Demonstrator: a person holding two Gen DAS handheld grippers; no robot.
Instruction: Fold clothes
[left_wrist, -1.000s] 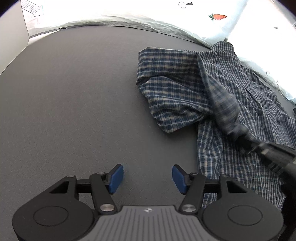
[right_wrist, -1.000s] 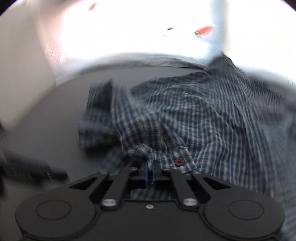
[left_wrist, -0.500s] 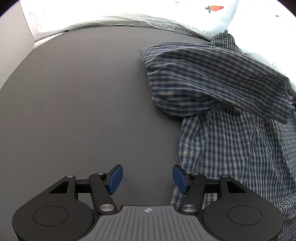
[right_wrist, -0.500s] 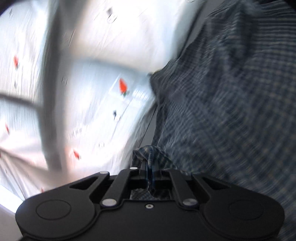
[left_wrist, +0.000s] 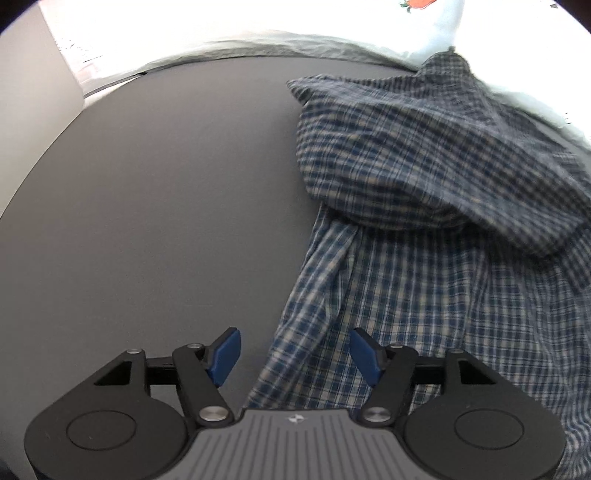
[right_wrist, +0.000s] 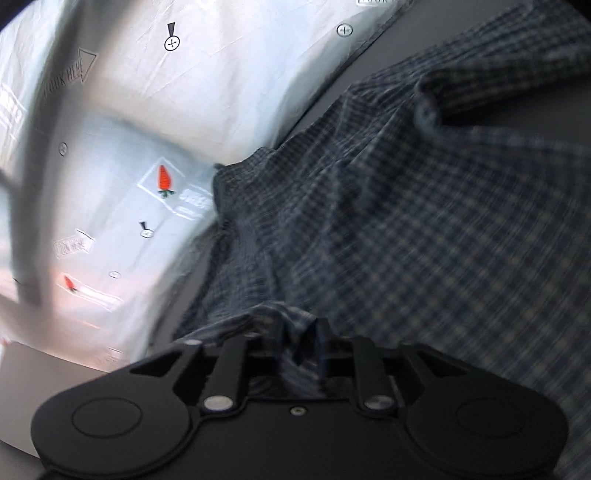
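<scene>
Left wrist: left claw (left_wrist: 293, 352) spread, right claw (right_wrist: 299, 341) pinching plaid shirt (right_wrist: 424, 229), carrot-print sheet (right_wrist: 155, 122) beside.

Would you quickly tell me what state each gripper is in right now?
Left gripper: open, holding nothing, plaid shirt edge lying between its fingers.
Right gripper: shut on the plaid shirt.

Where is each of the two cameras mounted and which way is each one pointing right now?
Left wrist: sits on the left gripper, looking forward and down over the grey table at the plaid shirt; its blue-padded fingers show, spread apart over the shirt's edge.
Right wrist: sits on the right gripper, tilted toward the white printed sheet; its fingers are closed on a bunch of shirt fabric.
Shared: both views show the plaid shirt, the grey table and the carrot-print sheet.
</scene>
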